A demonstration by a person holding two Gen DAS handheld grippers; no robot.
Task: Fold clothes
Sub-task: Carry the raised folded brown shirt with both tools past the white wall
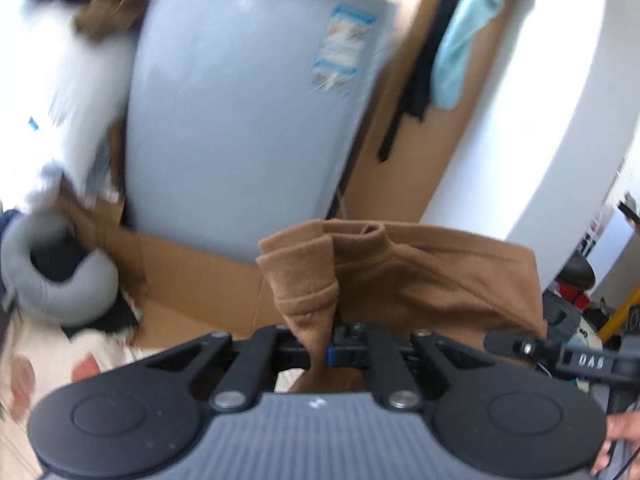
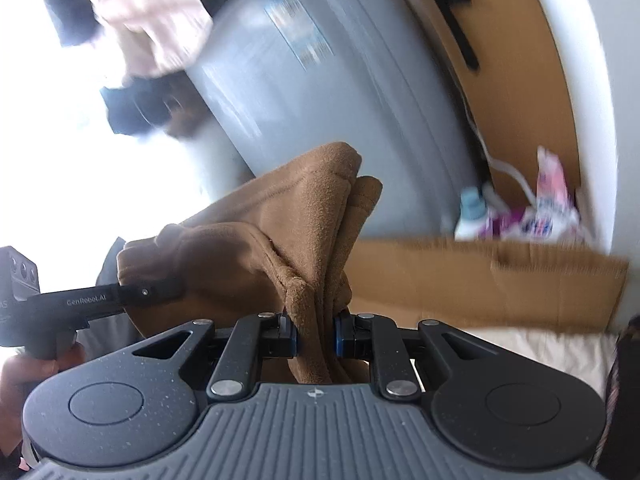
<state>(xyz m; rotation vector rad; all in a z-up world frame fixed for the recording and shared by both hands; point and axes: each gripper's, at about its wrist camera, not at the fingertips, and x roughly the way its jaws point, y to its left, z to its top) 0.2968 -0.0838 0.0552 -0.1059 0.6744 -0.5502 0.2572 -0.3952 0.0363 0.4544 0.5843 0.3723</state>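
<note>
Your left gripper (image 1: pixel 328 354) sat nearest the lens, jaws nearly shut on a thin pinch of the brown garment (image 1: pixel 420 276). A rolled hem or cuff stood just above the pads, with the rest of the cloth stretched off to the right toward your other tool. Your right gripper (image 2: pixel 316 342) was clamped too, but on a thicker bunch, several layers crushed between the blue pads, so its jaws stood a bit wider. The garment (image 2: pixel 260 232) hung in the air between both tools, clear of the bed (image 2: pixel 520 344) below it and in front of the grey appliance (image 1: pixel 240 120) and cardboard (image 2: pixel 480 280).

Handling, as a judgement: the cloth looked like soft fleece or brushed knit, light, limp and not fragile. It would drape and sag wherever you didn't support it. The nap looked grippy, so slip seemed unlikely on the right. The left pinch was thin and close to the edge, so it was the likelier one to pull free under a hard tug.

Best holds would be seams, hems or corners, one layer set per jaw, both tools at matching points on the same edge. The right bunch held mixed layers, which could hide which edge you actually had. Background was motion-blurred, so the pile (image 2: pixel 160 32) up top couldn't be made out.
</note>
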